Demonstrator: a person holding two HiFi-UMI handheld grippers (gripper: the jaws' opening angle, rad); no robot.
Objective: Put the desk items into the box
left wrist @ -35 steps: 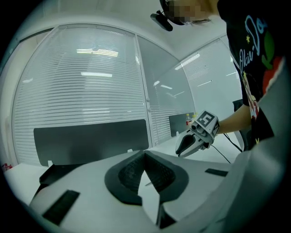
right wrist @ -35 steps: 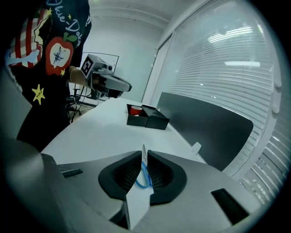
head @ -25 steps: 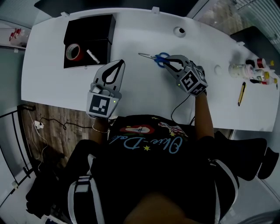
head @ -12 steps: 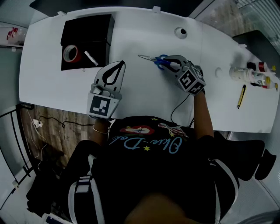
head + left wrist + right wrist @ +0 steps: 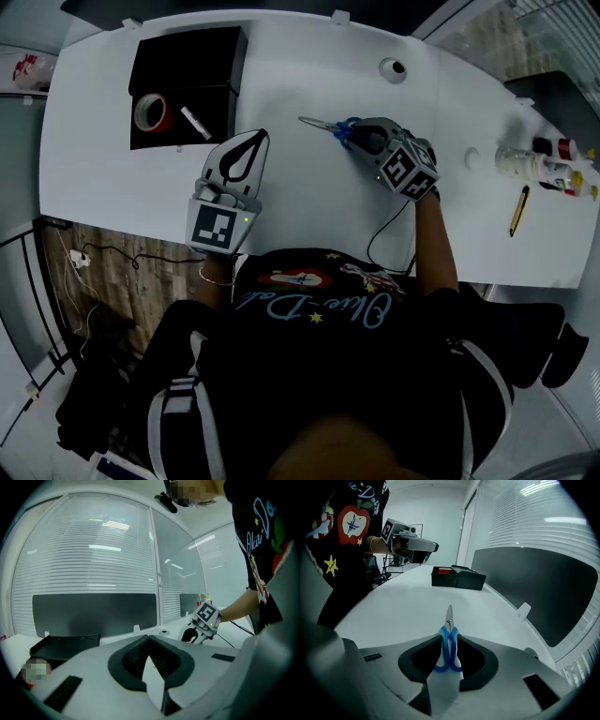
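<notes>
The scissors (image 5: 330, 125) lie flat on the white counter (image 5: 300, 202) near its middle. Their blades point toward 9 o'clock, and their blue handles sit between the jaws of the right gripper (image 5: 367, 138). That gripper is spread wide, with a pad close on either side of the handles, but it does not look clamped on them yet. The left gripper (image 5: 246, 155) hovers at 7 o'clock of the scissors with its tips together and nothing in it. The black box (image 5: 214, 58) stands at 10 o'clock and already holds a roll of red tape (image 5: 150, 112) and a small white stick (image 5: 196, 123).

The risk is in the close. The handles are thin and lie flat, so the pads may pinch only one loop or skate over them. The scissors could then pivot, swing their blades or drop on the way to the box. Closing too high would simply push them along the counter.

Compared with a second ago, the right gripper's jaws have just been opening and the gripper has settled lower over the handles. The scissors, the box and the left gripper are where they were.
</notes>
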